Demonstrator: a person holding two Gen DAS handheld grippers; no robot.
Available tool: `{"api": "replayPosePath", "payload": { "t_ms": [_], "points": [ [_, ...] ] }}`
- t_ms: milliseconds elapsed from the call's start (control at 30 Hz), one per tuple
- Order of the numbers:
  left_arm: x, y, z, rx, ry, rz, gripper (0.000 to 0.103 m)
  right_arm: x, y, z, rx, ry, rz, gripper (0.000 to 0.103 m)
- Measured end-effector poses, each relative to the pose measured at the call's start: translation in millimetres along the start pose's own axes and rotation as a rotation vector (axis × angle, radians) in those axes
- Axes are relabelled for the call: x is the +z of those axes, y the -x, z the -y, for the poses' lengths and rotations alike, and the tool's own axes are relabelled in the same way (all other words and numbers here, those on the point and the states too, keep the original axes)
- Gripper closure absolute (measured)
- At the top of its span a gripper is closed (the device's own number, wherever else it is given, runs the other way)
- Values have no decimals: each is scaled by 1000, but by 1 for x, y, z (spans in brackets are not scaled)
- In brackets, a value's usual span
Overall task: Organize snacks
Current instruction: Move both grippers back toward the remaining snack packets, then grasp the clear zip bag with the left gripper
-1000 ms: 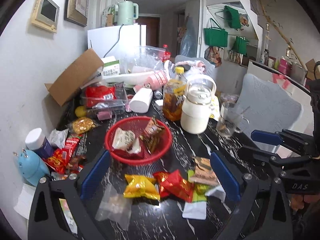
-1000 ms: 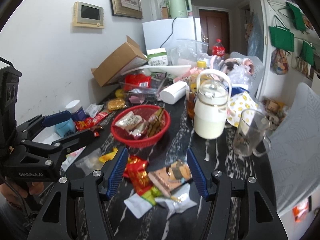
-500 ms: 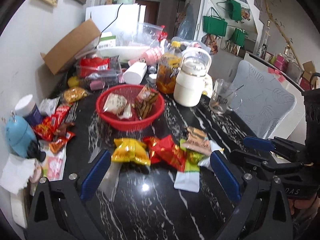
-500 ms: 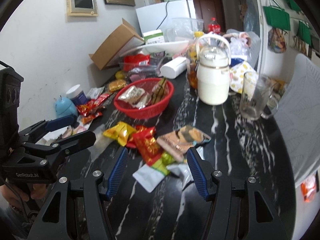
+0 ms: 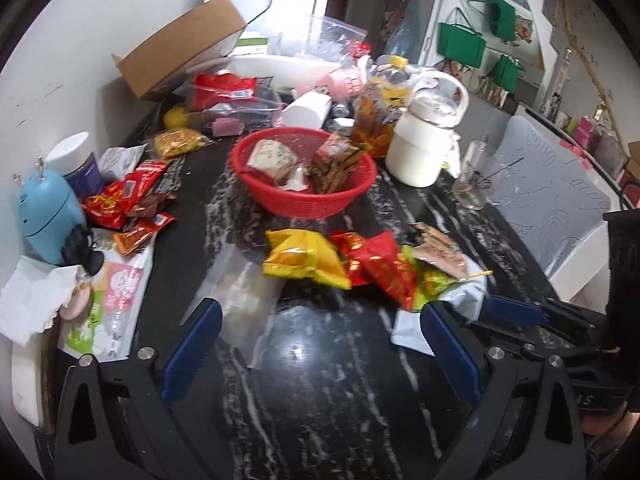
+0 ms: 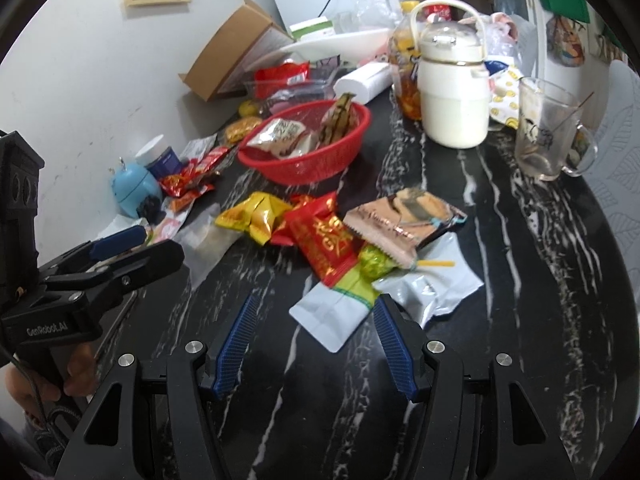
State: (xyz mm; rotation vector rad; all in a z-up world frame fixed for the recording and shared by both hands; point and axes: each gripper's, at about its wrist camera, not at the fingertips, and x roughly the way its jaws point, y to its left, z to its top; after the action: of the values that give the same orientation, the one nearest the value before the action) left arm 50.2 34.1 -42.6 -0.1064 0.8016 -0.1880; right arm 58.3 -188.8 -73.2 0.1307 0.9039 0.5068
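Foil and plastic snack packets (image 6: 332, 240) lie in a loose heap on the black marble table (image 6: 520, 320), just in front of the red basket (image 6: 308, 160), which already holds a few. Left gripper (image 5: 320, 344) and right gripper (image 6: 314, 344) both stand spread and empty, near the heap's front edge. Packets are judged light, soft, crinkly and slippery; pinch a sealed end seam or a flat corner, not the puffed middle, to avoid crushing contents.

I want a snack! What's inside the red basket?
The red basket holds a white packet and a brown striped packet. Anything beneath them is covered.
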Motion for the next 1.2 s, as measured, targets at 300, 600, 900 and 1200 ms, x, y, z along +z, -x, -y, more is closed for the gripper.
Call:
{"api": "replayPosePath", "payload": {
  "t_ms": [300,600,900,1200],
  "points": [
    [2,-16,-26,36,25,-21,2,5,-23,-14,27,24,-42,42],
    [7,-52,-48,28,46,-110,2,19,-50,-16,34,43,-98,42],
    [10,-82,-60,37,48,-164,3,30,-66,-15,30,55,-131,42],
    [7,-92,-58,31,37,-190,47,30,-68,-11,16,53,-130,42]
  ]
}}
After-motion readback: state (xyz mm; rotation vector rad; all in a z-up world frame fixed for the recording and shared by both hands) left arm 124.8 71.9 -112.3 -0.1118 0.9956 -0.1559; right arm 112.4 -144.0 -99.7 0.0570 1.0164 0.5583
